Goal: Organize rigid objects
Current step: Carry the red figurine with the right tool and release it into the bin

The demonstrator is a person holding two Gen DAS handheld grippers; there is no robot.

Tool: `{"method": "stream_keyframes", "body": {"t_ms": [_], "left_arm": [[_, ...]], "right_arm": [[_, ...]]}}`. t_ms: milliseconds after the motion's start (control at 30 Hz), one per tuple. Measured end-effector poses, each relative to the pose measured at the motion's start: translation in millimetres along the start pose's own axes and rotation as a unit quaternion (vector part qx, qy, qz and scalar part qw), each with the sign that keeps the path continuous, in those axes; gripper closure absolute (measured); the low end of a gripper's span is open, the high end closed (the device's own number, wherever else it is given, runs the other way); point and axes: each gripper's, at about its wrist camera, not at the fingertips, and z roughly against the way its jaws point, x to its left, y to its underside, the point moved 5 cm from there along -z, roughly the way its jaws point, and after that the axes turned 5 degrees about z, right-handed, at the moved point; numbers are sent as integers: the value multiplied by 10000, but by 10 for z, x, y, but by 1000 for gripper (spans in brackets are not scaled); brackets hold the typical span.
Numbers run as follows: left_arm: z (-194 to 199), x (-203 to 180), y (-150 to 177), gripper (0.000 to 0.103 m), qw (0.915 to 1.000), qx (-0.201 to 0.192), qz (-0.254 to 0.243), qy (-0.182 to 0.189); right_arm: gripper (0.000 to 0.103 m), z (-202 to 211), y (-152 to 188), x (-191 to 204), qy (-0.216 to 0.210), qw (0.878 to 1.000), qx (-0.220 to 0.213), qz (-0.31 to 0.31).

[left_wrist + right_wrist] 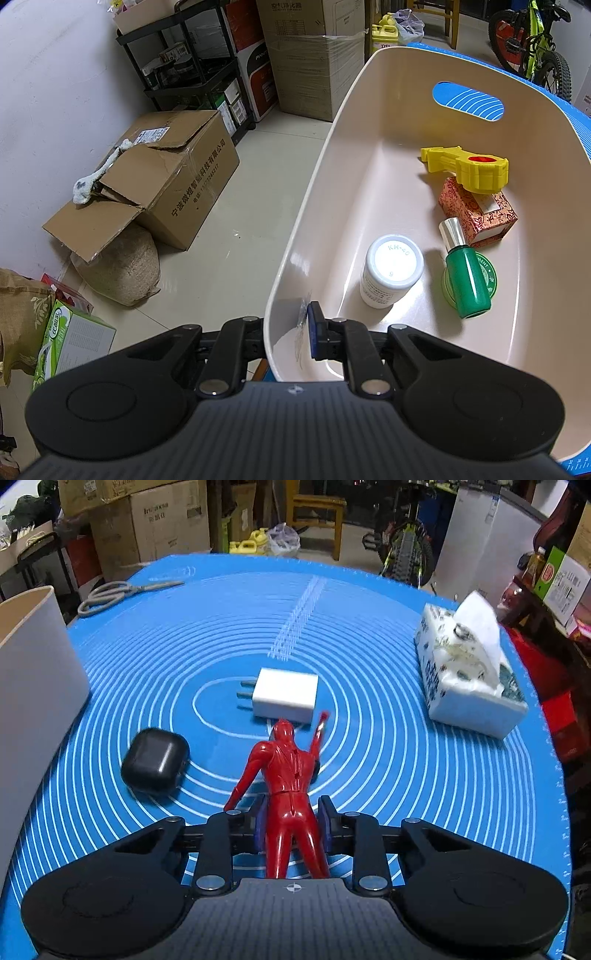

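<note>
Risk assessment for the current hold. My right tongs (291, 819) are clenched on the red figurine (286, 775) at its hips, legs toward the camera, head and raised arm pointing away over the blue mat (369, 627) on the bench.

1. Grip fault: the figurine's glossy, tapered body gives the pads little flat surface. I judge it may pivot or slide out during transport.
2. Snag fault: its raised arm is thin and projects to the right. It may catch the bin wall on entry.
3. Collision fault: the white charger (286, 698) lies just beyond the figurine's head and the black earbud case (155, 762) near left. A low sweep would knock either.

My left tongs (295, 332) straddle the near rim of the beige bin (332, 155), one pad inside. The outer finger is hidden by the wall, so I cannot tell whether they press the rim. If they do not, the bin may shift when I load it.

Bin contents: white bottle (391, 271), green bottle (467, 277) lying on a green tin (489, 275), patterned red box (478, 212), yellow tool (469, 168).

Legible markings:
- White bottle cap: "KH-40".
- Green tin lid: "...MENT", partial.
- Cardboard box (166, 184) on the floor: Chinese company text; probably a telephone number below, too blurred to confirm.
</note>
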Motion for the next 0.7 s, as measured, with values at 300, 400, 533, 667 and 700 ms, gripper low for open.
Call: {"method": "stream_keyframes", "body": {"t_ms": [300,400,533,667,700], "left_arm": [[4,11,-3,86,10000,0,3,-1],[3,8,-3,86,10000,-3,-2,-2],[3,3,-2,86,10000,-2,1,-2],[3,3,-2,86,10000,-1,2,-3],[3,6,-2,86,10000,-1,3,-3]], "right_arm": [[66,233,-50,-15,-123,9994,-146,-282],[66,278,-64,12,-171,9992,-187,-313],[66,301,-73,55,-196,9991,-218,-295],[66,320,-79,66,-208,9989,-272,-312],[66,332,-83,63,-218,9988,-299,-330]]}}
